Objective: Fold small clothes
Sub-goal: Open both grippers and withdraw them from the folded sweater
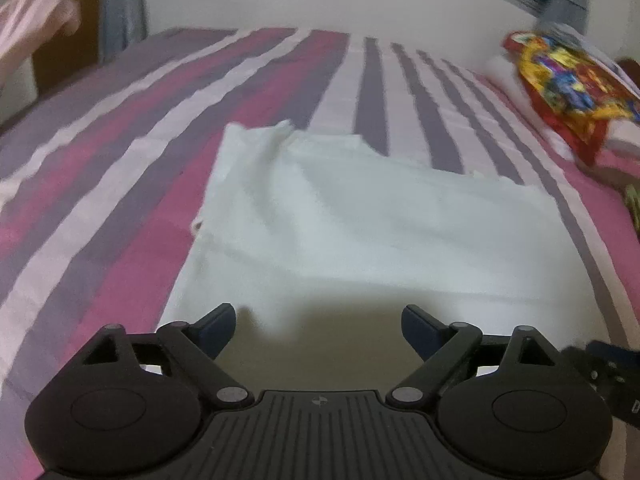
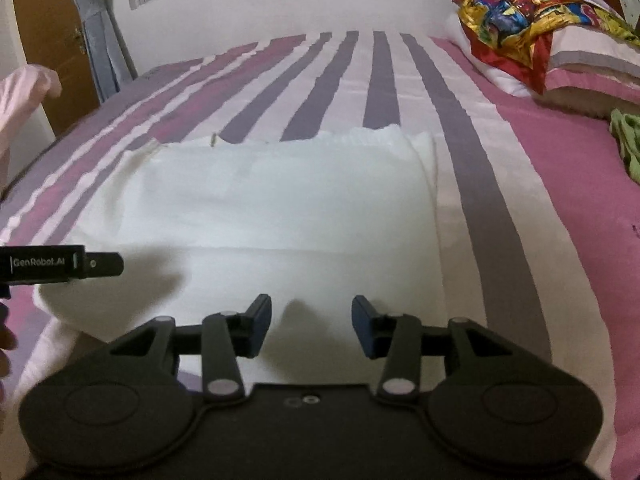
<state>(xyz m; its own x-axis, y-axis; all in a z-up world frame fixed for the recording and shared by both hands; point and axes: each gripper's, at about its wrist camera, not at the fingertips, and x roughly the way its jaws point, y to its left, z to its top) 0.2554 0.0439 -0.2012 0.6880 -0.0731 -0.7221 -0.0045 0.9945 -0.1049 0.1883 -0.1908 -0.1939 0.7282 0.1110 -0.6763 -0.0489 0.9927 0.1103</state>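
We hover left gripper [image 1: 318,320] and right gripper [image 2: 311,322], both wide open, empty, over near hem of white garment [image 2: 280,208] at 12 o'clock on striped bed [image 2: 560,200], ready to pinch corners.

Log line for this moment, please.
left gripper open | right gripper open | white garment flat on striped bedsheet, ungrasped

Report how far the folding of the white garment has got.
Done: the white cloth garment lies spread on the striped bedsheet, seemingly folded over once. In hand: nothing; the left claw and right claw are open above its near edge. Left: the remaining folds.
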